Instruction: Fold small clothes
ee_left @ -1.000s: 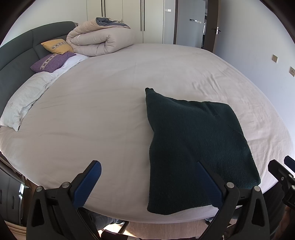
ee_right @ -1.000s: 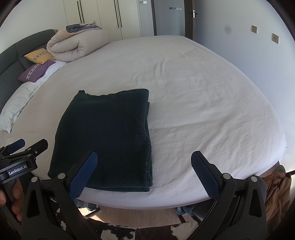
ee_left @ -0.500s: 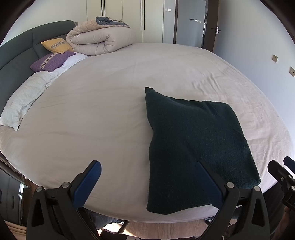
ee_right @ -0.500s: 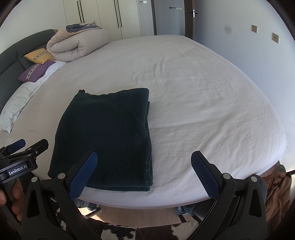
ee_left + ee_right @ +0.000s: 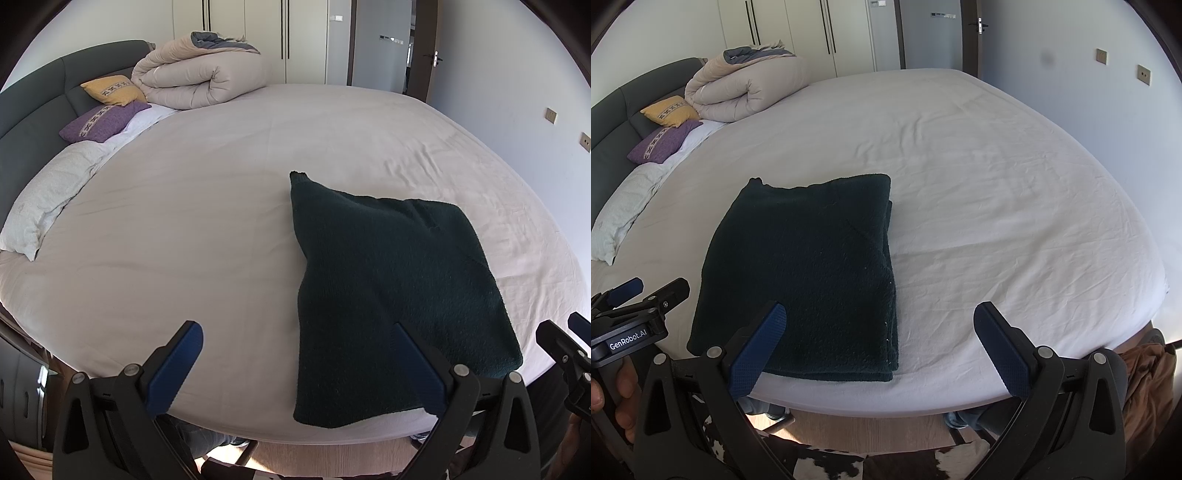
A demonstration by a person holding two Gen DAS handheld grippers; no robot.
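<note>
- Left wrist view: the left hand-held gripper (image 5: 295,365) hung at the near edge of the bed (image 5: 221,184) with its jaws wide apart and nothing between them.
- The garment (image 5: 395,288), dark green and already folded into a rough rectangle, lay flat on the sheet near that edge, to the right of centre; its near corner overhung the edge slightly.
- The right jaw pad appeared over the garment's near corner; contact could not be confirmed.
- The tip of the right hand-held gripper (image 5: 569,339) showed at the far right, just beside the garment's near right corner.
- Risk, as a judgement: a pull toward the operator could drag the garment off the edge, since little sheet remained in front of it.
- Right wrist view: the right hand-held gripper (image 5: 882,339) was also spread wide and empty, its left pad over the garment's (image 5: 805,269) near edge.
- Stacked layers showed along the garment's right side. Risk: a pinch catching only the top layer would undo the fold; the thick pile could also slip from the pads.
- The left hand-held gripper (image 5: 642,291) sat at the lower left, near the garment's left edge.
- Surroundings: duvet (image 5: 746,88), yellow cushion (image 5: 670,110), purple cushion (image 5: 663,144) and pillow (image 5: 624,214) lay well apart at the headboard. Nothing stood between either gripper and the garment.
</note>
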